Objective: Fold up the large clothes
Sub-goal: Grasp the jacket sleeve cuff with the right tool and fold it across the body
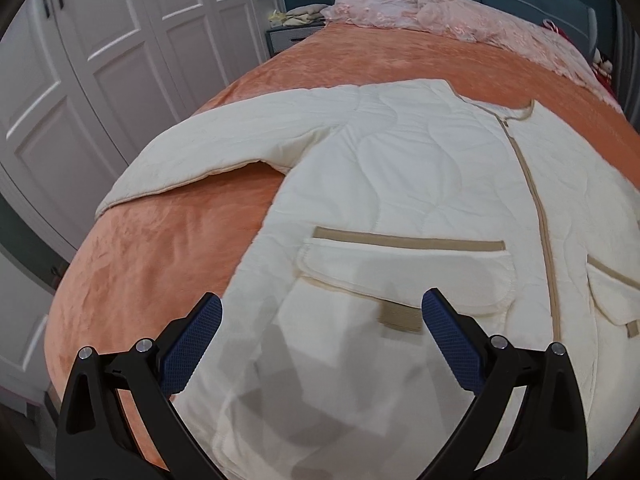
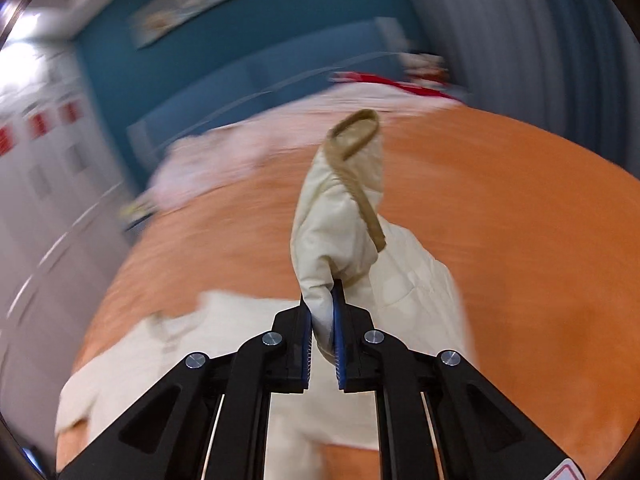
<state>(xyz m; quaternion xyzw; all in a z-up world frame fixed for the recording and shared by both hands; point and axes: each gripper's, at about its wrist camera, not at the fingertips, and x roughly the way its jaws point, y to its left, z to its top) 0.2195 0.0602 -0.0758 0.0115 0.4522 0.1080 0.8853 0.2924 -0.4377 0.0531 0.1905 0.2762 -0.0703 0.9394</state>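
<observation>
Between the blue pads of the right gripper (image 2: 323, 330) sits a pinch of cream fabric: its jaws are clamped on the sleeve (image 2: 340, 216) of the jacket (image 1: 420, 184), the tan-trimmed cuff standing up past the fingertips and clear of the bed. Risk, judged: the bite looks shallow, near the pad tips, so a quick swing could pull the padded cloth out and drop the sleeve in a heap; the heavy blur in this view suggests fast motion, which adds to that. Left gripper (image 1: 322, 316) hovers with jaws wide apart, holding nothing, over the lower front of the jacket near the flap pocket (image 1: 404, 264). With nothing pinning the body, a pull on the sleeve could drag the whole garment across the orange bedspread (image 1: 152, 256) and skew the fold. Jacket lies front up, zipped, its other sleeve spread flat toward the bed edge. Farther off: pink bedding (image 1: 420, 12) bunched at the headboard, white wardrobe doors (image 1: 120, 40) beside the bed. Hard to make out: the hem is hidden under the left gripper's frame; the jacket's far side is cut off at the picture edge; the right view's background is smeared, and the small items near the pillows cannot be identified.
</observation>
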